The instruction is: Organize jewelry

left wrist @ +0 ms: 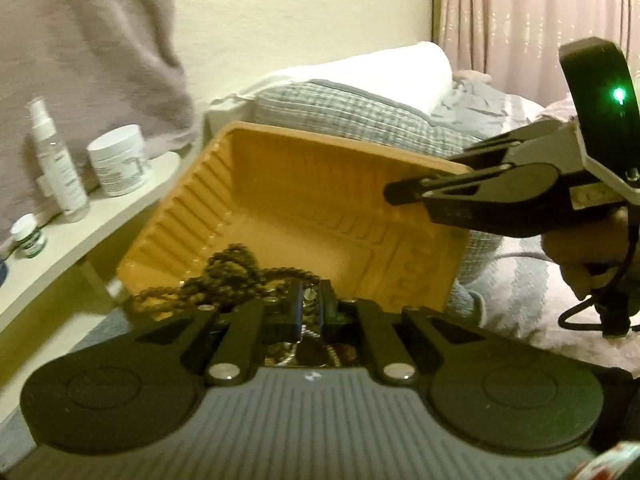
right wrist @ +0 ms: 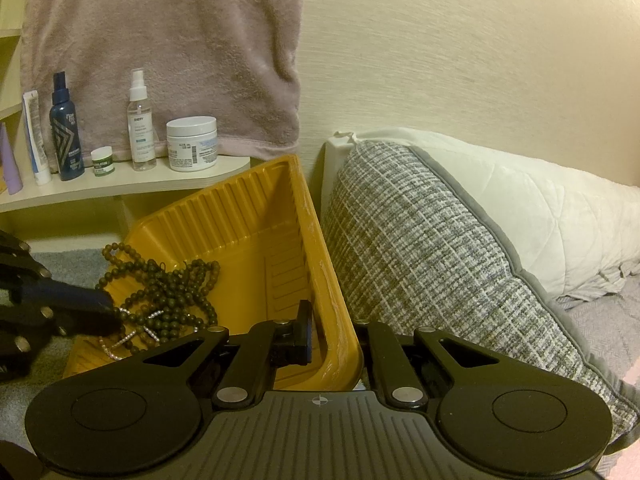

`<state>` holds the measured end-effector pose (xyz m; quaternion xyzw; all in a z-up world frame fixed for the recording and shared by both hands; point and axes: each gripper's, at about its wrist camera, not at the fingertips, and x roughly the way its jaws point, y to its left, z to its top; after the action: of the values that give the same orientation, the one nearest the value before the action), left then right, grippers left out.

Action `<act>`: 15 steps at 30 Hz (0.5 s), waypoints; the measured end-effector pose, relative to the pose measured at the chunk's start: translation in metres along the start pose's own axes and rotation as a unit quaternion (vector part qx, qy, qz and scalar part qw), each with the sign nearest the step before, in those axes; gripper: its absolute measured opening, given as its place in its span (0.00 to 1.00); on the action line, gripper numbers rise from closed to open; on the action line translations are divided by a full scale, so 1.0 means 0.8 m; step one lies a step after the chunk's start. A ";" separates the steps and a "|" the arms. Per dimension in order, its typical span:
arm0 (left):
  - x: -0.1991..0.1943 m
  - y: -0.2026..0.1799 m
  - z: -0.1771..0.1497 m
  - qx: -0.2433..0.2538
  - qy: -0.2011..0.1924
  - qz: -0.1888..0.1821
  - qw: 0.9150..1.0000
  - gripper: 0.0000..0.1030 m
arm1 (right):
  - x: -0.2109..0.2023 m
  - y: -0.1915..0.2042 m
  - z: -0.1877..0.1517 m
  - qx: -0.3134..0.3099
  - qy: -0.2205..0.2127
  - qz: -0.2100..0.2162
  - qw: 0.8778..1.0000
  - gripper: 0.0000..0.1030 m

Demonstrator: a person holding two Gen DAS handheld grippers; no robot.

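Observation:
A yellow plastic tray [right wrist: 256, 216] is tilted up, its right rim clamped between the fingers of my right gripper [right wrist: 332, 340]. The tray also shows in the left wrist view [left wrist: 304, 184], with the right gripper [left wrist: 394, 192] on its far edge. Dark beaded necklaces [right wrist: 172, 288] lie piled in the tray's low corner, with a silvery chain [right wrist: 132, 336] among them. My left gripper [left wrist: 313, 304] is shut at the pile, over the silvery chain [left wrist: 308, 300]; the dark beads [left wrist: 232, 268] lie just beyond its tips. The left gripper's fingers [right wrist: 80, 304] reach into the pile from the left.
A curved cream shelf [right wrist: 120, 184] at left holds spray bottles [right wrist: 140, 120], a white jar [right wrist: 192, 144], a small green-lidded jar [right wrist: 102, 160] and tubes. A pink towel [right wrist: 160, 48] hangs behind. A grey woven cushion [right wrist: 440, 264] and white pillow [right wrist: 540, 208] lie right of the tray.

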<state>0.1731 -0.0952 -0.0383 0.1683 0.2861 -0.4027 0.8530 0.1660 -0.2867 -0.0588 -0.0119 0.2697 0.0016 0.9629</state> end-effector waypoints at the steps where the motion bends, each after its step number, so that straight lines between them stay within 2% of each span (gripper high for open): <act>1: 0.003 -0.003 0.001 0.002 0.001 -0.003 1.000 0.06 | 0.000 0.000 0.000 0.000 0.000 0.000 1.000 0.08; 10: 0.012 -0.010 0.001 -0.004 0.008 -0.020 1.000 0.09 | 0.000 -0.002 0.001 0.002 0.001 0.000 1.000 0.08; 15: 0.005 -0.002 -0.005 -0.011 0.005 -0.006 1.000 0.11 | 0.000 -0.002 0.001 0.002 0.001 0.001 1.000 0.08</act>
<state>0.1725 -0.0970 -0.0439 0.1595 0.2961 -0.4039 0.8508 0.1666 -0.2882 -0.0585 -0.0101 0.2706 0.0018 0.9626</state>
